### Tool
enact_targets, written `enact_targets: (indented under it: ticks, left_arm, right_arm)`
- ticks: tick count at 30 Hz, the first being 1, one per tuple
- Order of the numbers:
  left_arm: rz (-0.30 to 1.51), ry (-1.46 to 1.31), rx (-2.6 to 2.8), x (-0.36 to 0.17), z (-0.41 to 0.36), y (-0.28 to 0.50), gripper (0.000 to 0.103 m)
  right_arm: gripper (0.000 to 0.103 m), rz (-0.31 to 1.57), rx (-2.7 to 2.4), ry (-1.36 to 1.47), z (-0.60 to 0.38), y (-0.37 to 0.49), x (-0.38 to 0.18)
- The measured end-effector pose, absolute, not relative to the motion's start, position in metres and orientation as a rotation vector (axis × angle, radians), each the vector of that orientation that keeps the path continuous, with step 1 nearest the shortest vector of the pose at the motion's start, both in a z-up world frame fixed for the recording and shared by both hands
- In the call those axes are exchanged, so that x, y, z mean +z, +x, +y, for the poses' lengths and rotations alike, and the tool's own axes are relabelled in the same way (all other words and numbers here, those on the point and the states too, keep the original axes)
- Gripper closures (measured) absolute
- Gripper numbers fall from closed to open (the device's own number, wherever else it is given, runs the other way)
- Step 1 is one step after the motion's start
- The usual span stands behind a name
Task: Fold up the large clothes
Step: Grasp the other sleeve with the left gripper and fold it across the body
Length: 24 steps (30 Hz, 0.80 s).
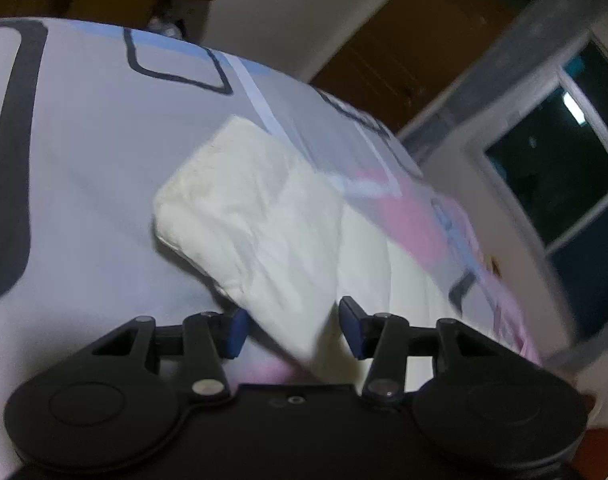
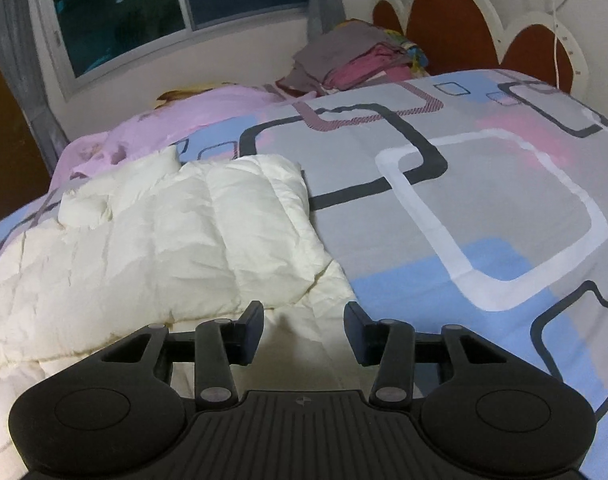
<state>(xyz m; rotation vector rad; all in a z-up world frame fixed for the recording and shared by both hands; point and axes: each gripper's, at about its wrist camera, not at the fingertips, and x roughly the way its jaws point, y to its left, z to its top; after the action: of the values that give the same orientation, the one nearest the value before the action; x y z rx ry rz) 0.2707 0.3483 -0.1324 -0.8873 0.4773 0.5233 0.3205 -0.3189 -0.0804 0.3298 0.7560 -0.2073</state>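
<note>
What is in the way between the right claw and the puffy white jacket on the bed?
Nothing visible. The right claw hangs open right over the near edge of the puffy white jacket, with only air between them. The stack of folded clothes sits far off by the headboard.

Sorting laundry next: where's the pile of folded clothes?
Right wrist view, top centre: the pile of folded clothes sits at the bed's far end, beside the headboard.
</note>
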Motion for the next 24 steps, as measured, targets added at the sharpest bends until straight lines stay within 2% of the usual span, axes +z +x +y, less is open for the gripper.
enact_targets:
  ticks: [4, 5, 6, 7, 10, 15, 24]
  left_arm:
    - [0.444, -0.925, 0.541, -0.133, 0.357, 0.282, 0.056]
    - [0.446, -0.916, 0.538, -0.131, 0.356, 0.287, 0.062]
    - [0.449, -0.89, 0.523, -0.127, 0.356, 0.291, 0.086]
    - [0.449, -0.85, 0.509, -0.12, 0.351, 0.292, 0.094]
    - [0.402, -0.675, 0.436, -0.09, 0.324, 0.309, 0.095]
    - [0.399, -0.377, 0.174, -0.044, 0.217, 0.352, 0.092]
    - [0.558, -0.136, -0.206, -0.044, 0.014, 0.421, 0.092]
  right_arm:
    - [0.058, 0.739, -0.212, 0.316, -0.314, 0.32, -0.069]
    - [0.058, 0.736, -0.212, 0.315, -0.314, 0.319, -0.067]
    - [0.058, 0.733, -0.212, 0.315, -0.314, 0.319, -0.065]
    - [0.058, 0.731, -0.212, 0.313, -0.315, 0.319, -0.063]
    - [0.058, 0.719, -0.211, 0.305, -0.316, 0.321, -0.056]
    - [0.058, 0.7, -0.179, 0.314, -0.32, 0.332, -0.05]
    - [0.058, 0.68, -0.112, 0.352, -0.336, 0.348, -0.05]
